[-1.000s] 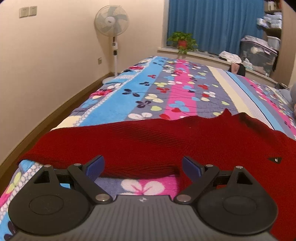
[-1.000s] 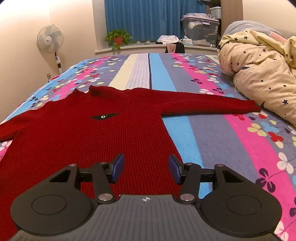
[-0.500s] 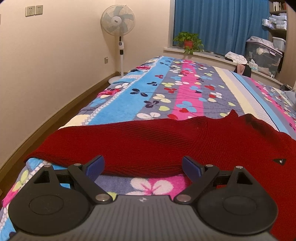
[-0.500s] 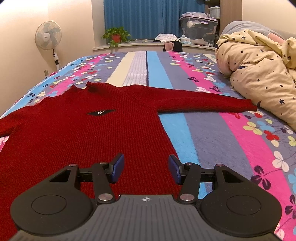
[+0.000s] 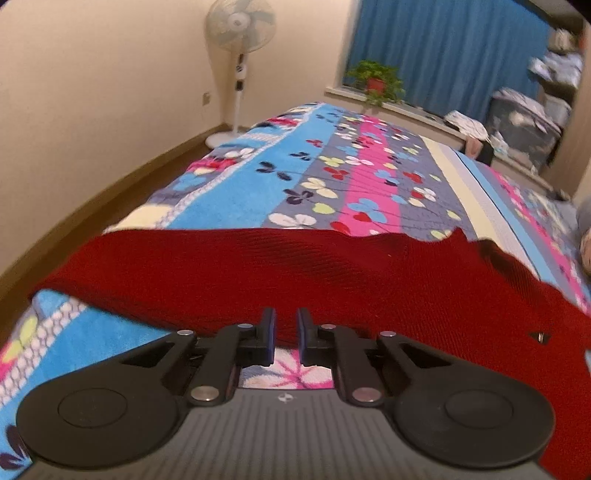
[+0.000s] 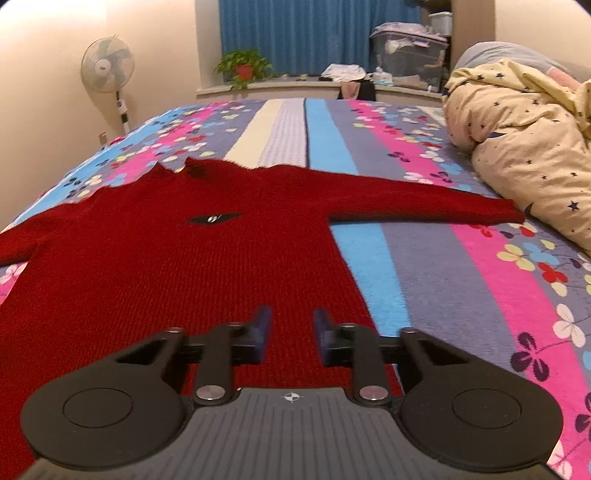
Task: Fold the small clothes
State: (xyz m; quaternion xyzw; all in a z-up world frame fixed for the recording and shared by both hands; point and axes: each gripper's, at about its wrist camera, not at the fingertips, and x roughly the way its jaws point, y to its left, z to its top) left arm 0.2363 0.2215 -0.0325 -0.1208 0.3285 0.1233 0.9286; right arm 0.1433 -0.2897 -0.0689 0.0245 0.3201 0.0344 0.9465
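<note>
Item: red sweater (image 6: pixel 184 266) spread flat on a floral bedspread (image 6: pixel 461 280), two grippers at its near edges.

We logged the sweater front-up, neck away from us, with a small black patch (image 6: pixel 213 218) on its chest. Its one sleeve (image 6: pixel 424 201) reached out to touch a cream star-print duvet (image 6: pixel 524 147); the other sleeve (image 5: pixel 177 266) ran toward the bed's wall-side edge. We held the left gripper (image 5: pixel 284 332) at that sleeve's near edge, jaws narrowed to a slim gap; we could not tell whether cloth sat between them. We held the right gripper (image 6: pixel 291 332) over the sweater's lower body, jaws part-open, gripping nothing. Beyond the sweater we noted a fan (image 6: pixel 107 70), a potted plant (image 6: pixel 243 68) and blue curtains (image 6: pixel 314 33).
</note>
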